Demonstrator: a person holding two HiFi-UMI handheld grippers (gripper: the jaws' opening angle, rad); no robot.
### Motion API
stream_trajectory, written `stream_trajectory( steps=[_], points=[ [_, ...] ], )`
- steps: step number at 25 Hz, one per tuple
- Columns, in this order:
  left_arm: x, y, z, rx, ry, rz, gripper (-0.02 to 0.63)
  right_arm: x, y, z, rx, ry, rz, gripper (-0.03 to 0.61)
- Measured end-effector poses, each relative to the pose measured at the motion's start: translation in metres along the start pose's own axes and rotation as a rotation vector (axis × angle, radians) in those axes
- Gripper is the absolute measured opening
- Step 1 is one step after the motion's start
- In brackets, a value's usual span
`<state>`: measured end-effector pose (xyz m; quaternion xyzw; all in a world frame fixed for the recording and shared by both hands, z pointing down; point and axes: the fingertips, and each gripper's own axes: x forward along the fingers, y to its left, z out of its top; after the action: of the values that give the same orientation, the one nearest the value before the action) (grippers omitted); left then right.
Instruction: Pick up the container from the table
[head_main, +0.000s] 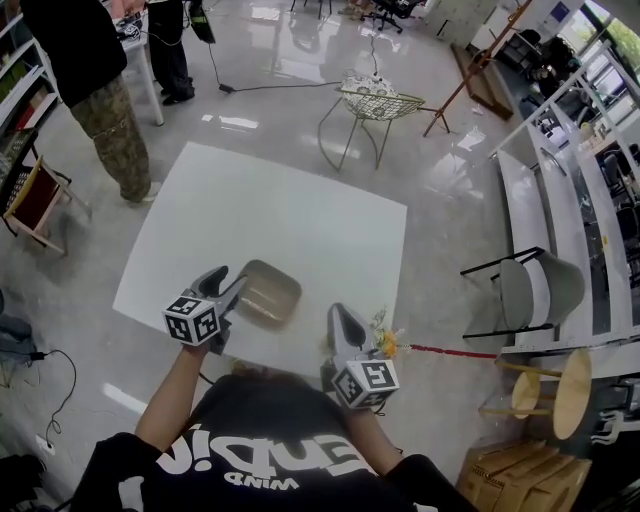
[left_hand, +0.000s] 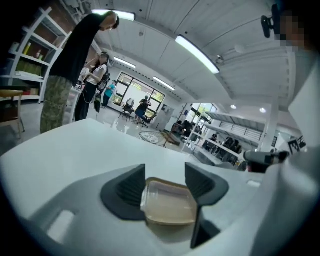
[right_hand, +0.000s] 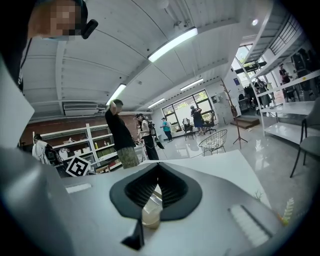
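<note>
A shallow translucent beige container (head_main: 270, 292) with a clear lid lies on the white table (head_main: 280, 210) near its front edge. My left gripper (head_main: 232, 286) is at the container's left side. In the left gripper view the container (left_hand: 169, 204) lies between the two dark pads (left_hand: 131, 192), which stand wide apart; my left gripper (left_hand: 167, 189) is open. My right gripper (head_main: 345, 318) hovers by the table's front right edge, to the right of the container. Its jaws (right_hand: 157, 172) meet at the tips, shut on nothing. A sliver of the container (right_hand: 150, 212) shows through the gap beneath them.
A person (head_main: 100, 90) stands at the table's far left corner. A wire chair (head_main: 375, 100) sits beyond the table. A grey chair (head_main: 540, 290) and a wooden stool (head_main: 560, 390) stand to the right. Shelving lines both sides of the room.
</note>
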<state>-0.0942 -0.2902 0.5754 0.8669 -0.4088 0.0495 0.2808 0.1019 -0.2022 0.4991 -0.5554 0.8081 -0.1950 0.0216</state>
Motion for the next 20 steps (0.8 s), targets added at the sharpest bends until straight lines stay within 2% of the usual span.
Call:
stream_trajectory(
  steps=[7,15,20],
  points=[
    [0.022,0.036,-0.023,-0.039,0.097,0.016,0.238,0.016,-0.002,0.001,0.003,0.009,-0.021,0.000],
    [0.041,0.058,-0.045,-0.104,0.189,-0.007,0.233,0.032,-0.008,0.003,0.004,0.028,-0.044,0.000],
    [0.051,0.056,-0.061,-0.134,0.225,-0.020,0.227,0.031,-0.018,0.000,0.009,0.032,-0.050,0.000]
  ],
)
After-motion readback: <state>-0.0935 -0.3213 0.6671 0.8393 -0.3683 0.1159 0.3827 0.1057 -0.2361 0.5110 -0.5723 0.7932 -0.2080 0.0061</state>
